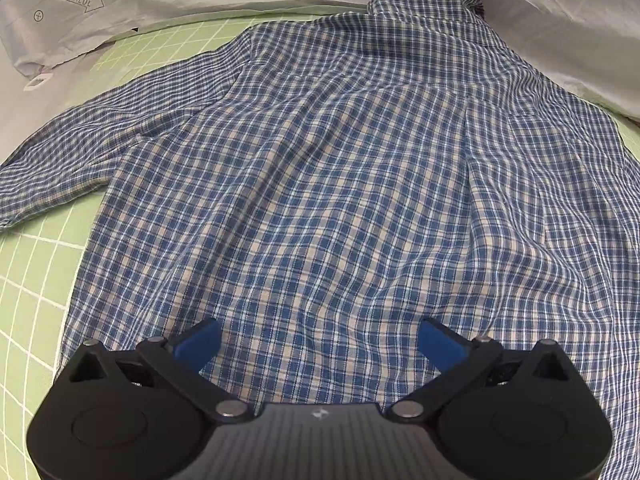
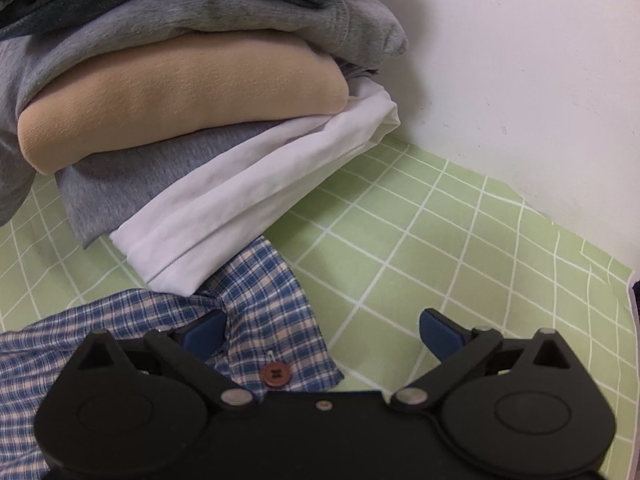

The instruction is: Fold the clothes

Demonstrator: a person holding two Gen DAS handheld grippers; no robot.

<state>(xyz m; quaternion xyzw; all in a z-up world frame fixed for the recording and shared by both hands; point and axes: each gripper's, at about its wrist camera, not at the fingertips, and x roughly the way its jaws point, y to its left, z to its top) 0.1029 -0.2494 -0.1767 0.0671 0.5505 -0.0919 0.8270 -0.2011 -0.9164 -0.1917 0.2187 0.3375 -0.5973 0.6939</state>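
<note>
While the plaid shirt (image 1: 320, 184) lies flat on the green grid mat (image 1: 32, 280), sleeves cut off, both claws, left (image 1: 320, 344) and right (image 2: 322, 338), gape wide, holding nothing; the soft stack (image 2: 180, 92) hides a cuff edge.

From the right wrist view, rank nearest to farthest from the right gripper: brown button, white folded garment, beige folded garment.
Measured from the right gripper:
1. Brown button on the blue plaid shirt, just below-left.
2. White folded garment, stack bottom, ahead-left.
3. Beige folded garment, higher in the stack, farthest.
</note>
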